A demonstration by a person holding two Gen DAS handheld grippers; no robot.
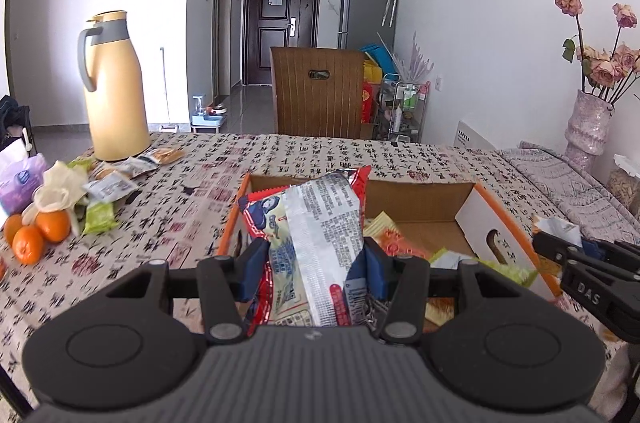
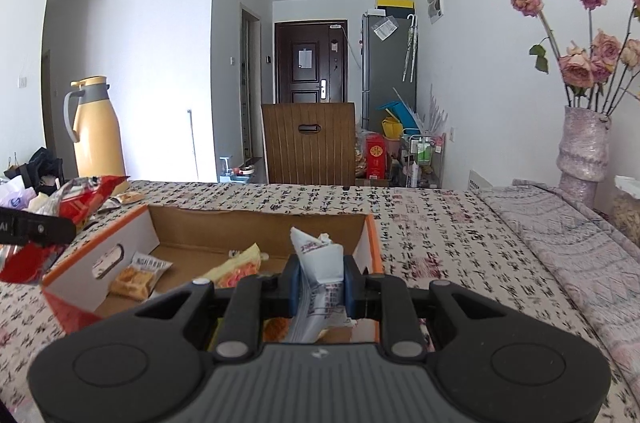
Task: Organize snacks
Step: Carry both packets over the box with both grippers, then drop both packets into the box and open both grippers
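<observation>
My left gripper (image 1: 316, 263) is shut on a large red, white and blue snack bag (image 1: 316, 223), held over the near left part of the open cardboard box (image 1: 420, 189). My right gripper (image 2: 320, 275) is shut on a small white crumpled snack packet (image 2: 320, 255) over the box's near right side (image 2: 374, 239). Inside the box lie a biscuit packet (image 2: 138, 275) and a yellow-pink packet (image 2: 240, 265). The right gripper also shows at the right edge of the left wrist view (image 1: 560, 247). The left gripper's red bag (image 2: 80, 203) appears at the left of the right wrist view.
Loose snack packets (image 1: 108, 183), oranges (image 1: 36, 233), a tissue pack (image 1: 20, 179) and a yellow thermos jug (image 1: 114, 91) sit at the table's left. A vase of dried roses (image 2: 584, 147) stands at the right on a grey cloth. A wooden chair back (image 1: 318, 91) is beyond the table.
</observation>
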